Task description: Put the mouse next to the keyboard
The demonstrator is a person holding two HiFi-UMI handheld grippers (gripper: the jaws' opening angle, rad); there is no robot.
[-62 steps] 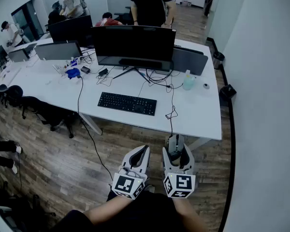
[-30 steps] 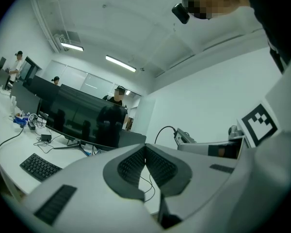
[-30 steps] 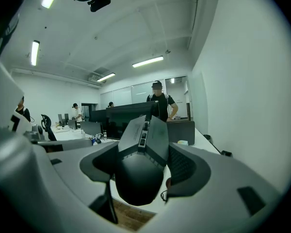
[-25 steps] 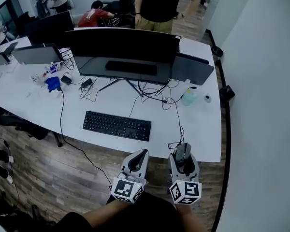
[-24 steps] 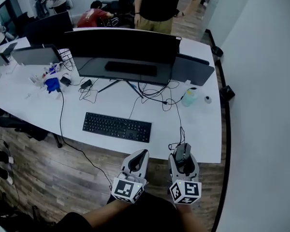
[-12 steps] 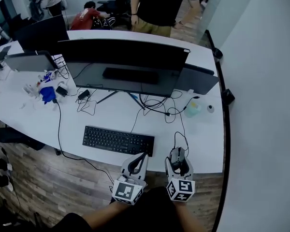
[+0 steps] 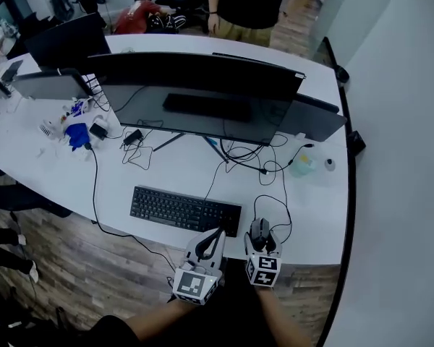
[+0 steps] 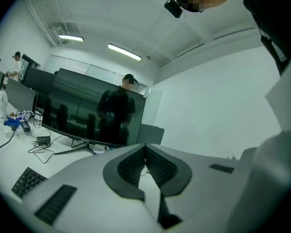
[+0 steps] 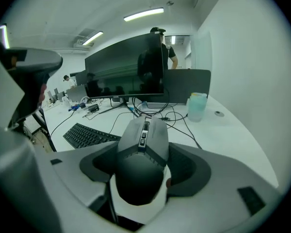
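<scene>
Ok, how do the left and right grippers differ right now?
The left gripper has its jaws together on nothing; the right gripper is clamped on the mouse. The left gripper sits by the right end of the keyboard; the right gripper is further right, above the desk. Both point toward the monitor.

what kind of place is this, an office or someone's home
Most likely a shared open-plan office: a long white desk holds a wide monitor, a keyboard and further screens, and other people are at workstations behind it.
</scene>
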